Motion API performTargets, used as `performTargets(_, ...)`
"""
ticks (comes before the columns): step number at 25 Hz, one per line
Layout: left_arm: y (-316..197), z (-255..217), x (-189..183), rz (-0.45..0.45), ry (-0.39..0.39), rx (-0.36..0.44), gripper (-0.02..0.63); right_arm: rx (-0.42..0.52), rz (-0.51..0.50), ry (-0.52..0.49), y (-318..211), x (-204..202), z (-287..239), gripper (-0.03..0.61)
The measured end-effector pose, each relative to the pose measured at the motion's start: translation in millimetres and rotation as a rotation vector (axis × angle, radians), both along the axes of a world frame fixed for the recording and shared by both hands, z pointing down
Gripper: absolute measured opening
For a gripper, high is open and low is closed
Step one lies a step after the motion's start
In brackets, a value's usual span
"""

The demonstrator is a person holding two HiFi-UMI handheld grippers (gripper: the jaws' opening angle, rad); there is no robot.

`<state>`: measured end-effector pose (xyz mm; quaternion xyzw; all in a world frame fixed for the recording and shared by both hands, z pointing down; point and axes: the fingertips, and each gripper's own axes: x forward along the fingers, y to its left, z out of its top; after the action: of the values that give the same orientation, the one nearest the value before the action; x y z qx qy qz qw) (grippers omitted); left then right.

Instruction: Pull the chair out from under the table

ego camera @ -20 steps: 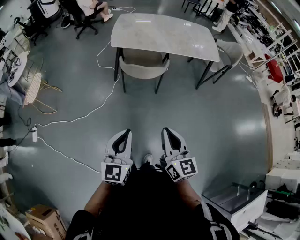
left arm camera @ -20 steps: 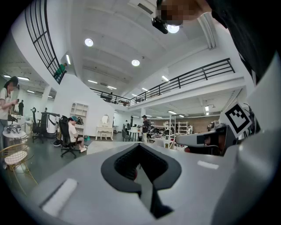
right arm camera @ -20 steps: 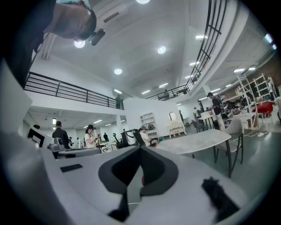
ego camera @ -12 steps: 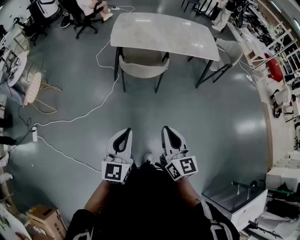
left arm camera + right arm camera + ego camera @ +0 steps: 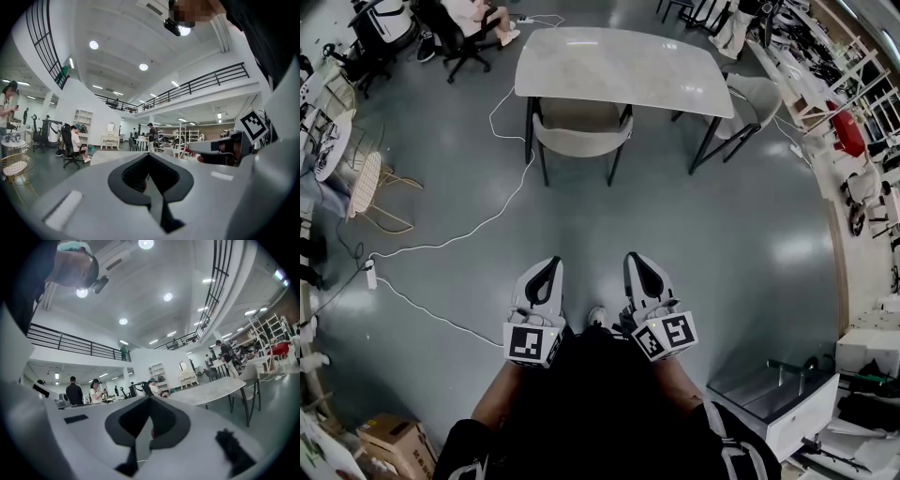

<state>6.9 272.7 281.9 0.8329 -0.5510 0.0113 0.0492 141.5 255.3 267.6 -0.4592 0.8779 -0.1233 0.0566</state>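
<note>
Head view: chair under table, far beyond left tool, right tool.

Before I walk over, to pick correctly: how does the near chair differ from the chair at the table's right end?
The near chair faces the table squarely; the end chair stands angled. The near chair's seat is partly under it; the end chair sits mostly clear. Both are pale.
</note>
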Motion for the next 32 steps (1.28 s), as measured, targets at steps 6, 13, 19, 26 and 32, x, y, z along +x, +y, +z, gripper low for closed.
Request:
performTargets(6,0.2,0.1,16.6,-0.013,0.001,0.008,0.006,-0.012,-0.013,0.010,1.2,16.8,6.8,0.016)
performTargets(13,-6.6,3.0,44.4,-0.030,-0.016,-0.006,0.006,-0.016,-0.048,0.014,-7.0,40.7,11.7,0.015)
performTargets(19,-3.9,8.3,68.2,-0.034,-0.083,-0.050,0.006,0.007,-0.103,-0.005,-12.0,58.2,10.5,0.015)
performTargets(26,-10.9,7.2,65.7,-0.043,-0.103,-0.034,0.006,-0.021,-0.151,-0.005,-18.5,46.4,23.6,0.015)
performTargets(32,-44.8,17.9,56.3,-0.031,-0.095,-0.049,0.006,-0.041,-0.146,0.005,-49.2,34.4,34.8,0.015)
